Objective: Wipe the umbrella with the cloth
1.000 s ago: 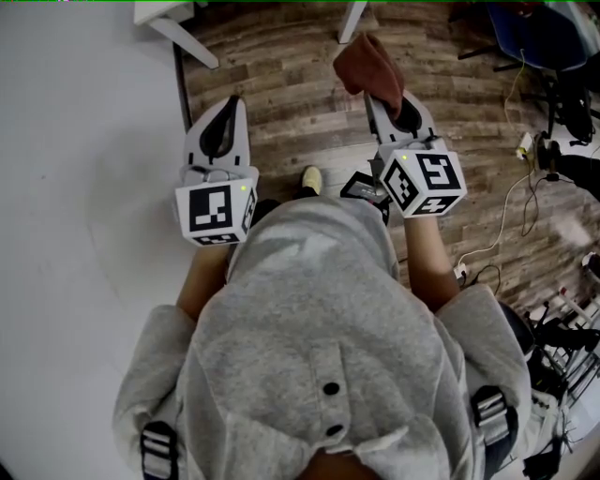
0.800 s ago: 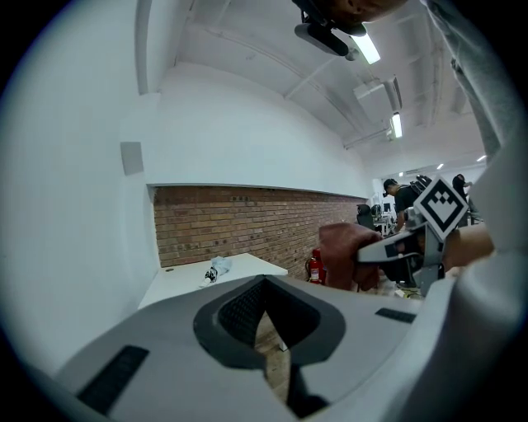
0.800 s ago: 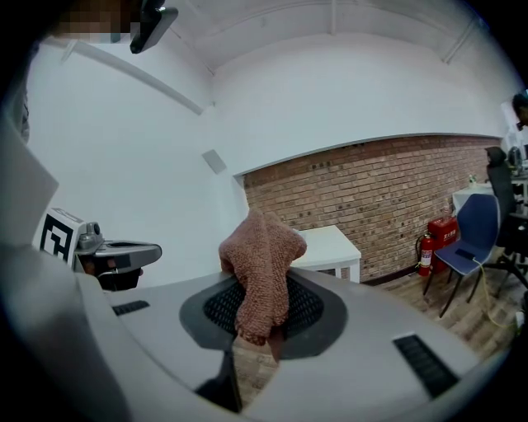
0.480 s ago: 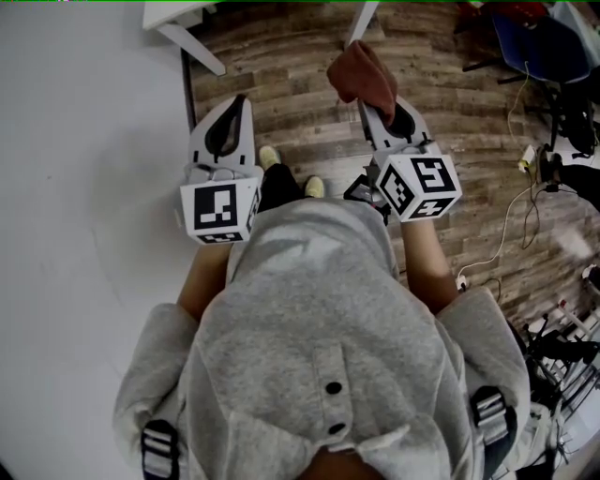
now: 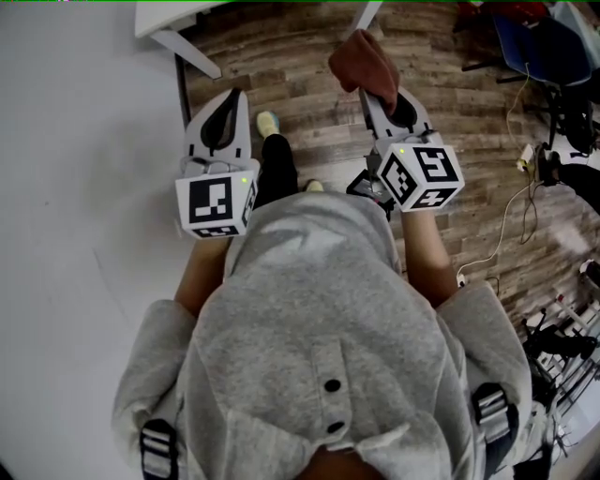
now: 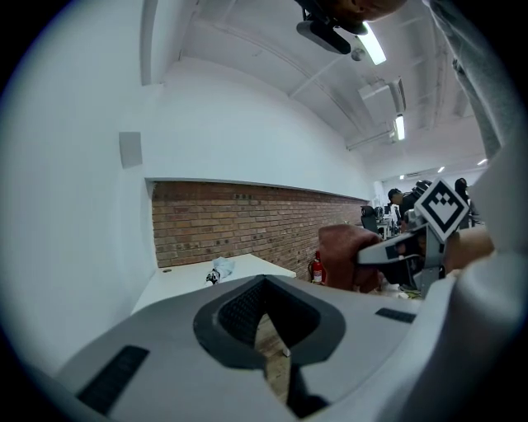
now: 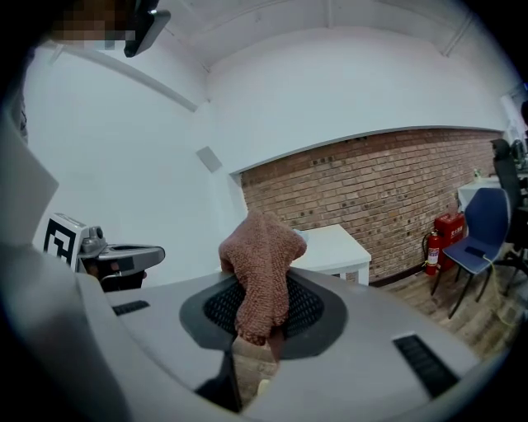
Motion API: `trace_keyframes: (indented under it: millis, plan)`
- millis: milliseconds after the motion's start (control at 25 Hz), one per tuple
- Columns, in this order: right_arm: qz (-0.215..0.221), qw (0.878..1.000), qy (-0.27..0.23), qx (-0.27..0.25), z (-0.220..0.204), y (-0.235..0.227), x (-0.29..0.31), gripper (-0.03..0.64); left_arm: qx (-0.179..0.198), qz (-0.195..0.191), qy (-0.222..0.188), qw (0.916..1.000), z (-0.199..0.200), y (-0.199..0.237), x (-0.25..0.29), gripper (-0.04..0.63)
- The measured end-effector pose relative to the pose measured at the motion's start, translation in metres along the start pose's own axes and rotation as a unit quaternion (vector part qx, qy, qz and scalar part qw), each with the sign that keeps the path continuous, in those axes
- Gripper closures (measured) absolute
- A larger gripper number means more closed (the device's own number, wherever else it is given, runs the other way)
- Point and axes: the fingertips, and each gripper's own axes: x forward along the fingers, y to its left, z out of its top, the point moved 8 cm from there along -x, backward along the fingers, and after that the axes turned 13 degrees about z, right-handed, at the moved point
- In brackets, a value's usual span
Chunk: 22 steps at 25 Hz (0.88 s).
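The reddish-brown terry cloth (image 5: 366, 62) sits in the upper centre of the head view, a little right of the middle, above the brown wood-plank floor (image 5: 300, 66). It is pinched in the right gripper (image 5: 373, 96), whose grey jaws are clamped on it. A rumpled bunch stands out beyond the jaw tips. In the right gripper view a loose end hangs down across the dark ribbed pads. The left gripper (image 5: 236, 96) is at centre left of the head view, level with the right one and well apart from it. Its jaws are clenched together with nothing between them, and in the left gripper view only a sliver of floor shows through the dark recess behind the tips. Each gripper's black-and-white marker cube sits lower in the frame than its jaws.

Below the grippers, the person's grey hooded top (image 5: 319, 347) fills the lower half of the head view. A dark trouser leg (image 5: 277, 169) and a pale shoe (image 5: 268, 122) show between the two grippers. A white table (image 5: 178, 19) stands at the upper left, and a broad white surface (image 5: 84, 206) runs down the left side. A blue chair (image 5: 530, 36) is at the upper right, with loose cables (image 5: 511, 211) trailing down the right edge. The left gripper view shows a red-brick wall (image 6: 239, 222) across the middle, with a red fire extinguisher (image 6: 316, 268) at its foot.
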Motion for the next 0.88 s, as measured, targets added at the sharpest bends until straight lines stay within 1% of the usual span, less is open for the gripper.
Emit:
trace_keyframes:
  millis: [120,200,400,680,880]
  plan:
    - [-0.007,1.000,0.004,0.005,0.007,-0.016,0.023,0.534,-0.008,-0.019,0.010,0.9997,0.000,0.007,0.028,0.580]
    - [-0.007,1.000,0.007,0.004,0.015,-0.025,0.040,0.534,-0.010,-0.024,0.013,0.9996,0.003,0.013,0.048,0.581]
    - [-0.004,1.000,0.015,-0.007,0.034,-0.046,0.078,0.534,-0.014,-0.023,0.014,0.9995,0.017,0.029,0.096,0.580]
    - [-0.005,1.000,0.019,-0.001,0.075,-0.079,0.131,0.534,-0.007,-0.017,0.025,0.9995,0.044,0.056,0.156,0.580]
    - [-0.008,1.000,0.023,-0.002,0.087,-0.089,0.178,0.534,-0.012,-0.020,0.026,0.9994,0.046,0.089,0.196,0.580]
